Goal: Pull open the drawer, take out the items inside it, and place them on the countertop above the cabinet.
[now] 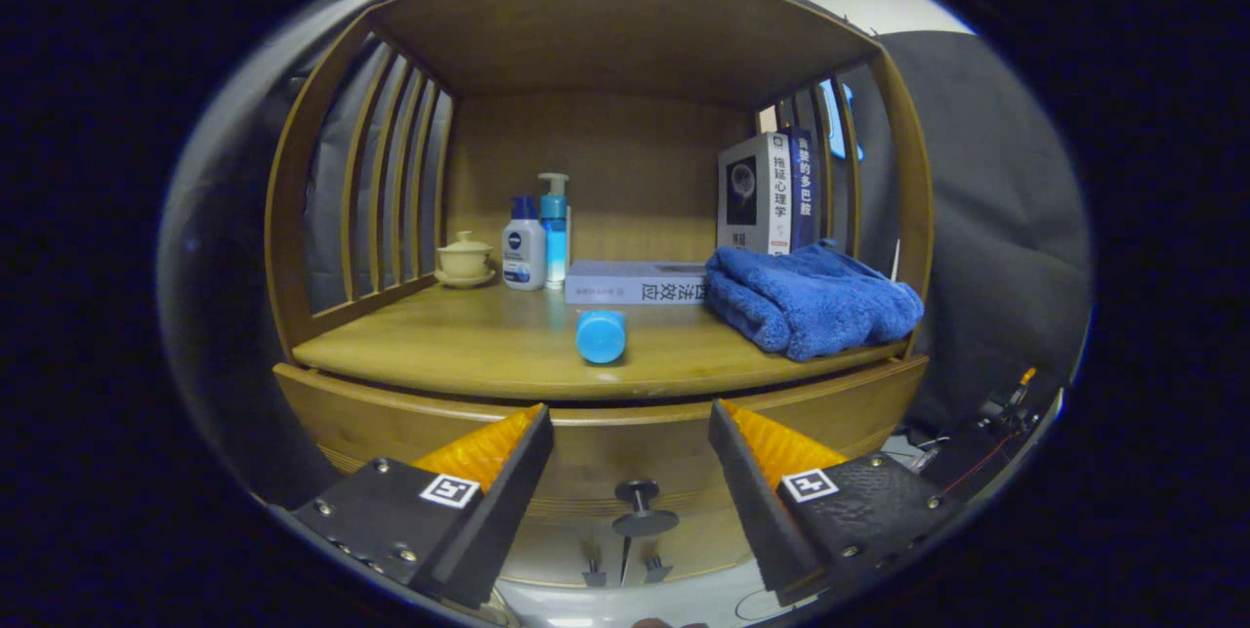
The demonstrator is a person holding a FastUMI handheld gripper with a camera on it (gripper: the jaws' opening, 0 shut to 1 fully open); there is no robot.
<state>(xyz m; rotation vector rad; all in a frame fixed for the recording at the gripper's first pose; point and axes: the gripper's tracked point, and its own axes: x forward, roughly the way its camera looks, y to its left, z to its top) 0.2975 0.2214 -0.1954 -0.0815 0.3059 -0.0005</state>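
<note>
A: Left to right, quick. What have you got on the wooden counter (469, 345) of the slatted bamboo cabinet (293, 247)?

B: Far left at the back you have a small cream ceramic lidded cup on a saucer (465, 259). Just beside it, a white plastic lotion bottle with a dark blue cap (523, 255), and touching that, a clear blue pump bottle (555, 230).

A: Then?

B: A pale grey book lying flat (635, 282) against the back, right of the bottles. In front of it, nearer you, a light blue round-capped plastic container lying on its side (601, 336), cap end facing your tongs (631, 433). It sits near the counter's front edge.

A: Right side?

B: A folded deep-blue fluffy towel (811, 304), touching the flat book's right end. Behind the towel, two upright books (767, 193) lean by the right slats.

A: The drawer?

B: The light wooden drawer front (625, 442) sits right under the counter. Whether it is pulled out at all, you can't tell from here. Its dark round metal knob (640, 509) shows low down, between your fingers.

A: Tongs state?

B: Released. Your fingers stand wide apart and grip nothing; the knob is in the gap, touching neither finger. The tips reach up to just below the counter's edge, and the blue container is just beyond them, above the gap.
</note>
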